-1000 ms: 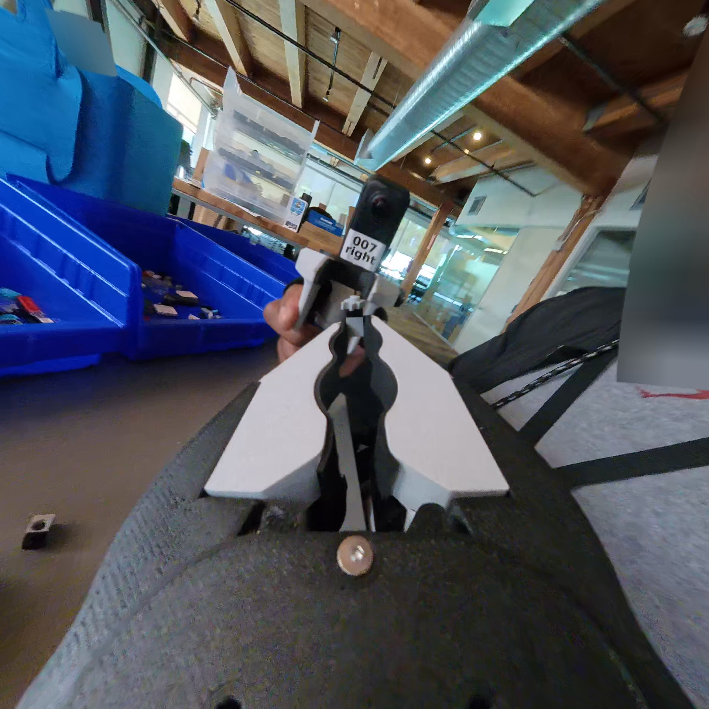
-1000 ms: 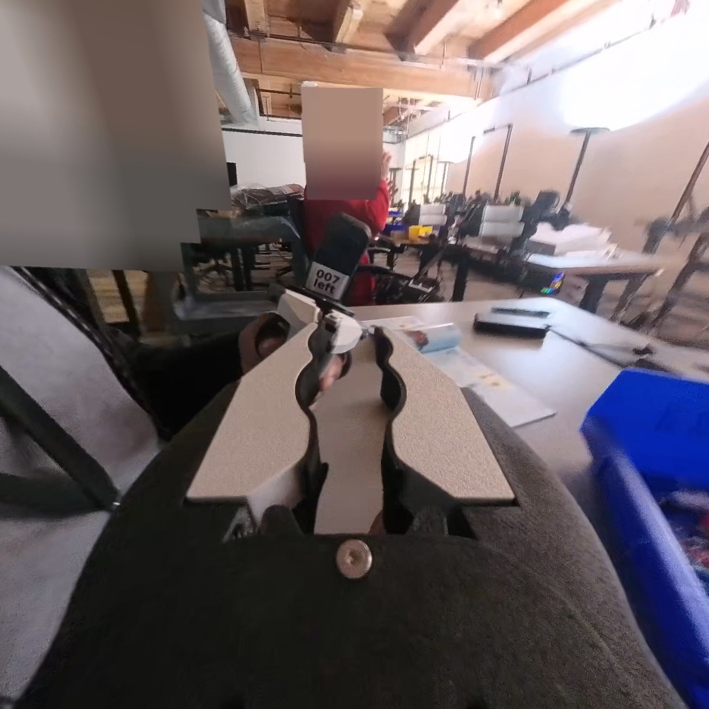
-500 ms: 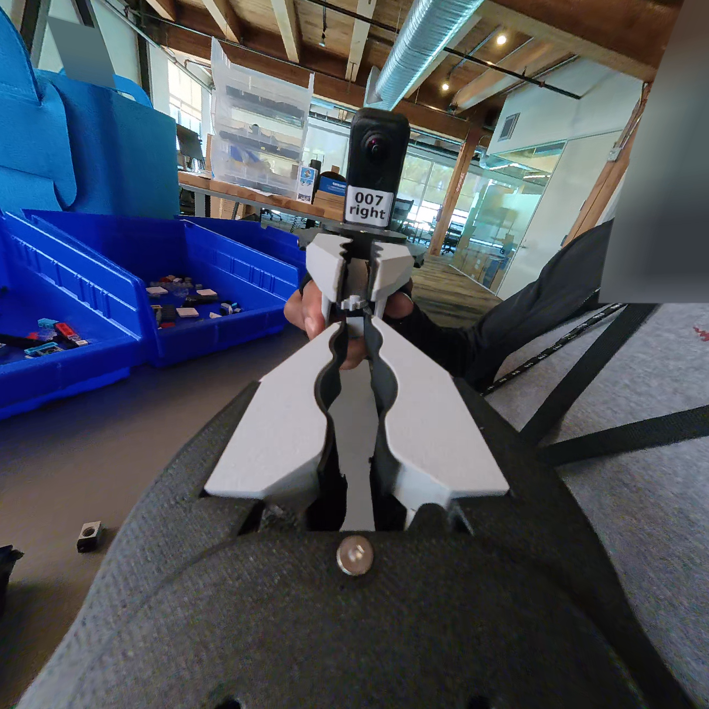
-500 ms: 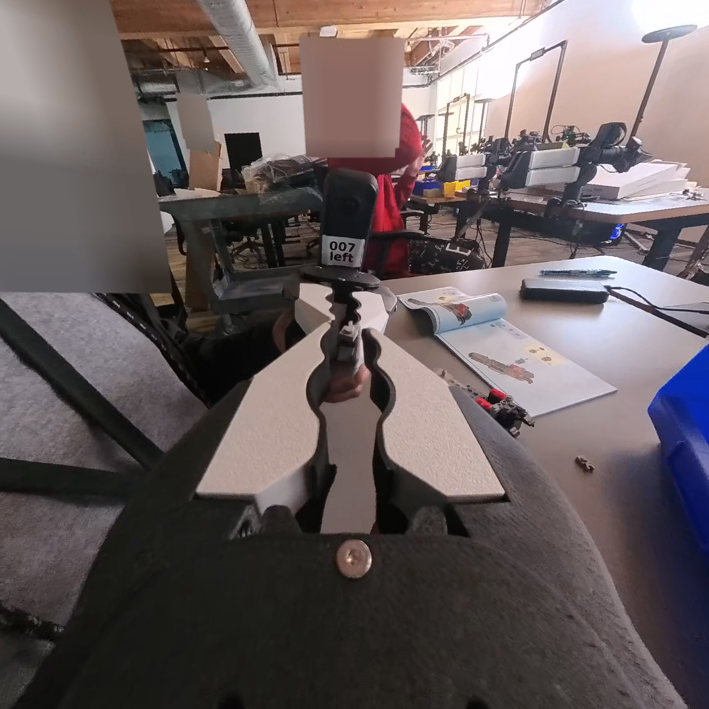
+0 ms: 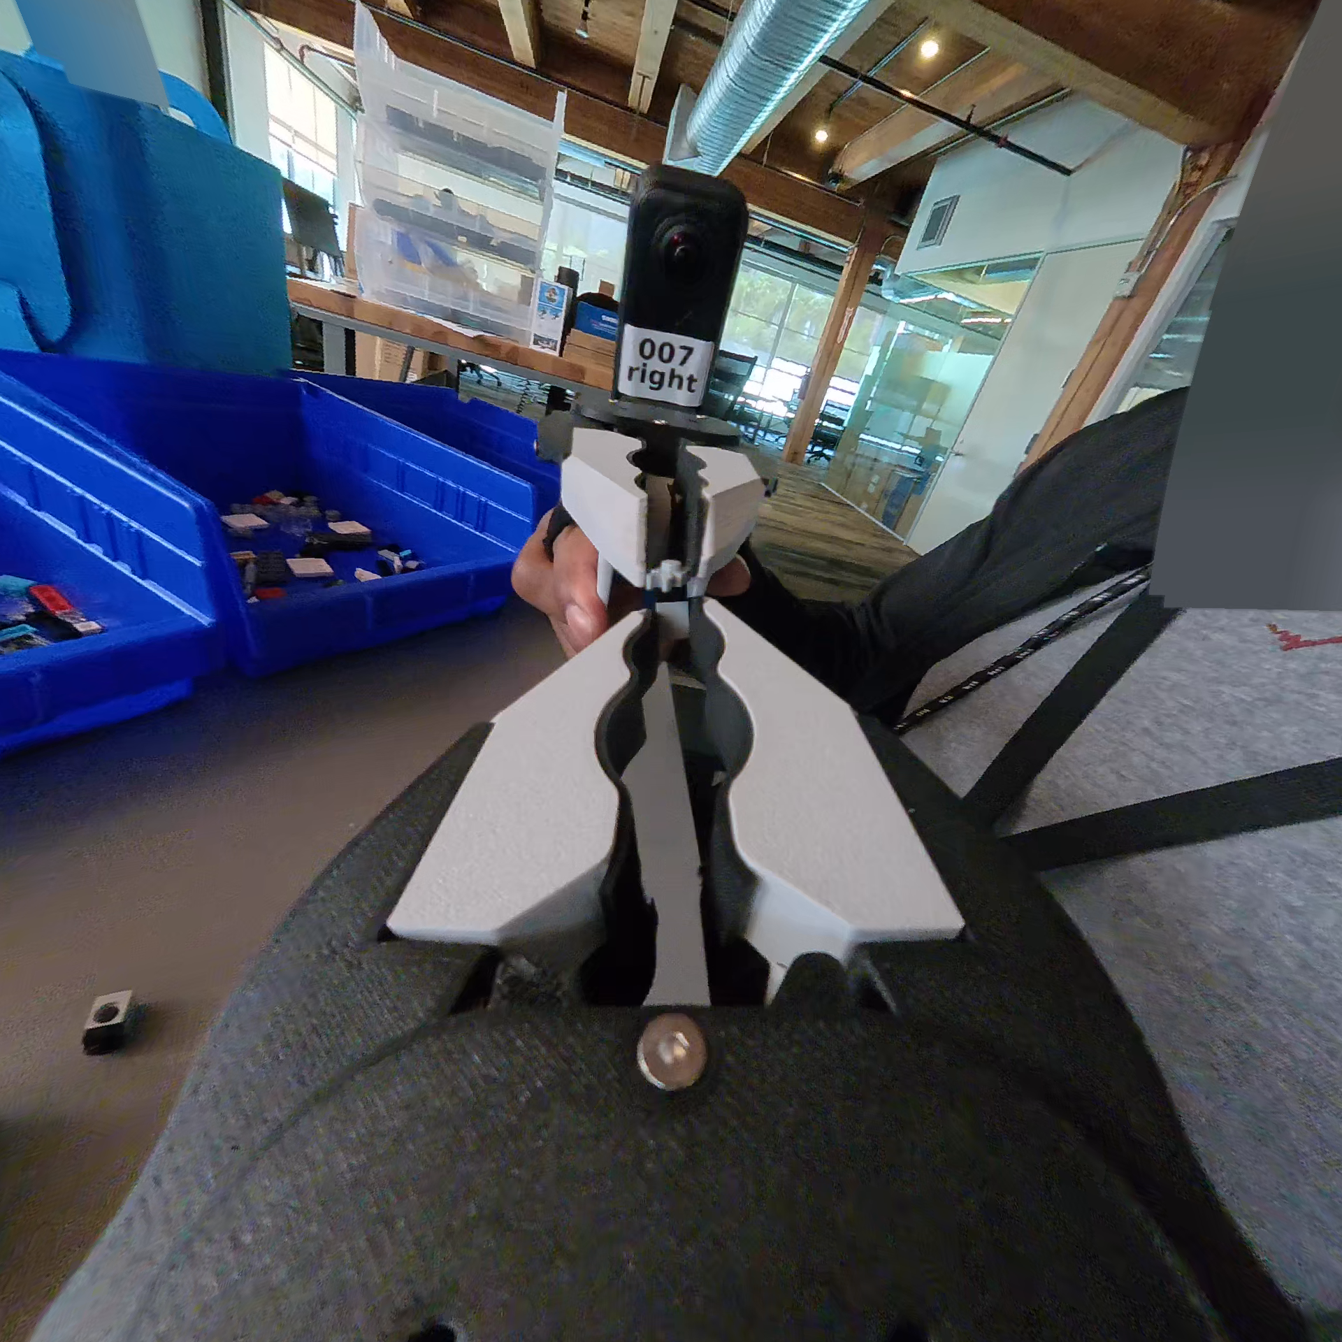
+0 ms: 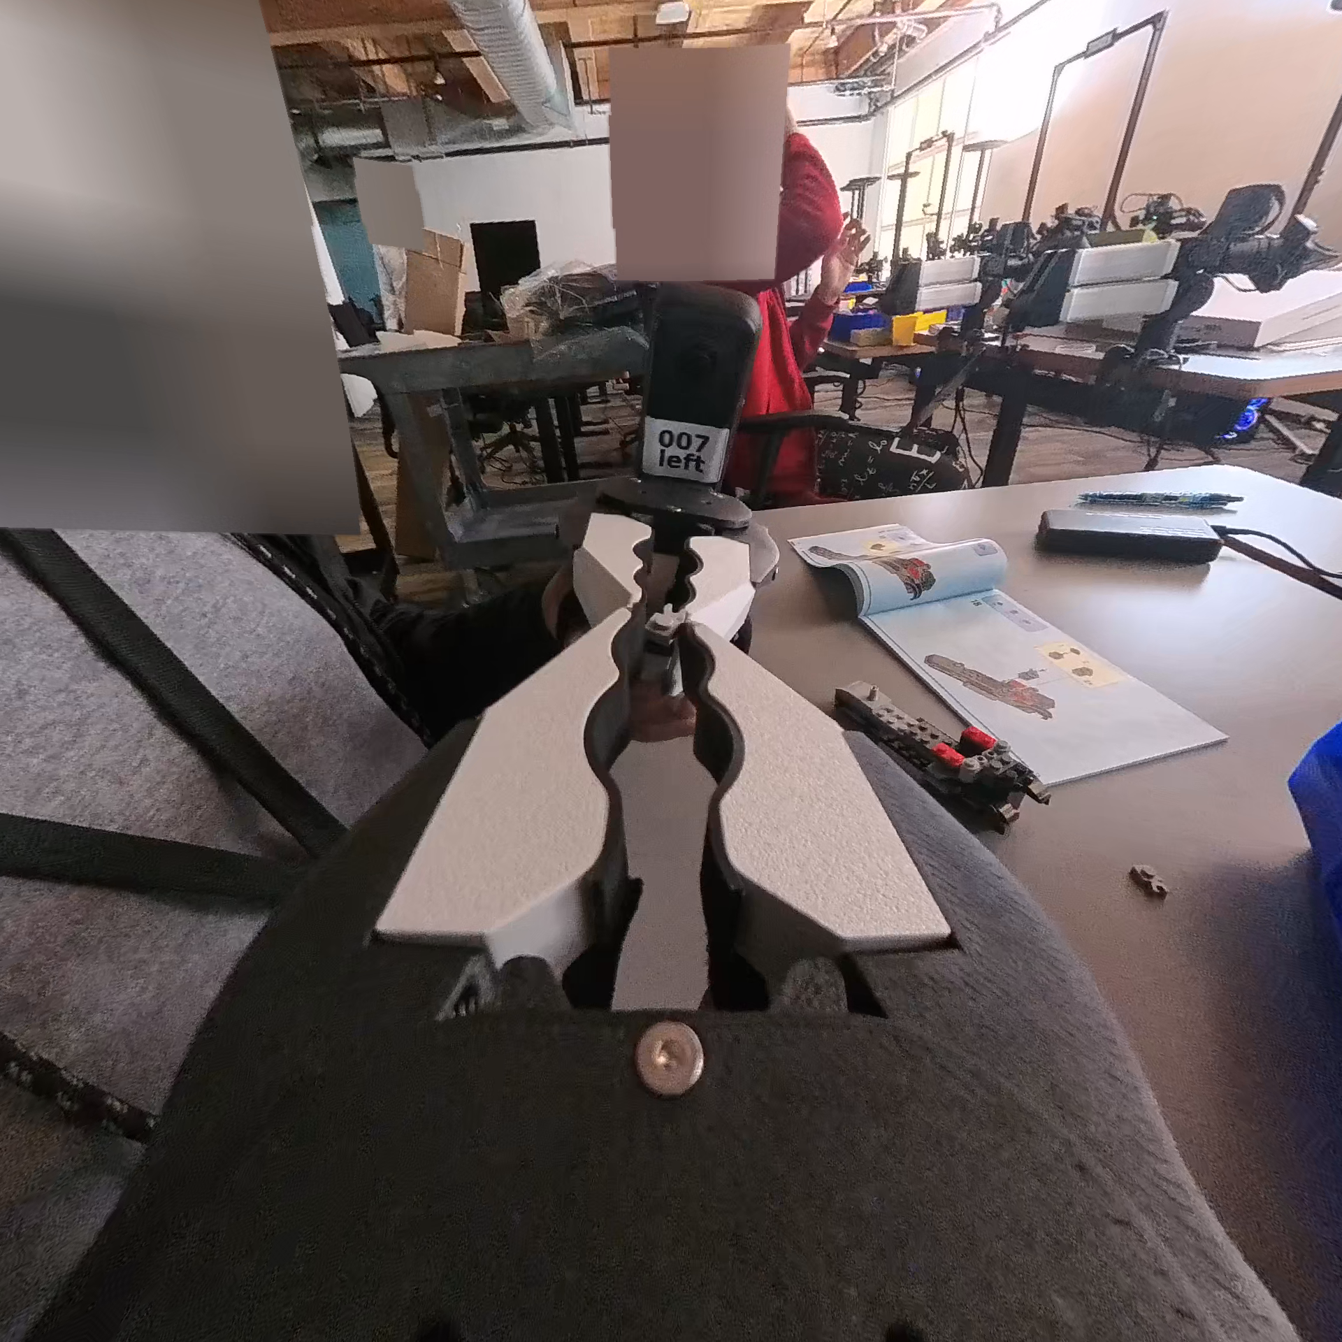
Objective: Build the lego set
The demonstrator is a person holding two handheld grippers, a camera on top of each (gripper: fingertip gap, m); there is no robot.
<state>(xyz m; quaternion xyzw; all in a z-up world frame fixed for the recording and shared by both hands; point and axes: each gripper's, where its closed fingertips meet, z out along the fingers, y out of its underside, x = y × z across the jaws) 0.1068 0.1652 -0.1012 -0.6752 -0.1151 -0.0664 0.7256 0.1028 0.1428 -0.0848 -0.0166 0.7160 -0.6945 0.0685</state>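
Observation:
My two grippers meet tip to tip above the table. In the left wrist view my left gripper is shut on a small white Lego piece. The right gripper faces it and pinches a small light grey studded piece. In the right wrist view my right gripper is shut on a small grey piece. That piece touches the piece at the left gripper's tips. A partly built dark Lego model lies on the table beside an open instruction booklet.
Blue bins with loose Lego pieces stand at the back left. A small dark brick lies on the table. A tiny loose part, a black flat device and a blue bin edge are on the right. The person's grey garment is close. Both grippers' tips are roughly 20 cm from the small dark brick.
Both views have levelled out from a tilt. The grippers have stayed tip to tip with the small pieces between them, and the right jaws have narrowed slightly.

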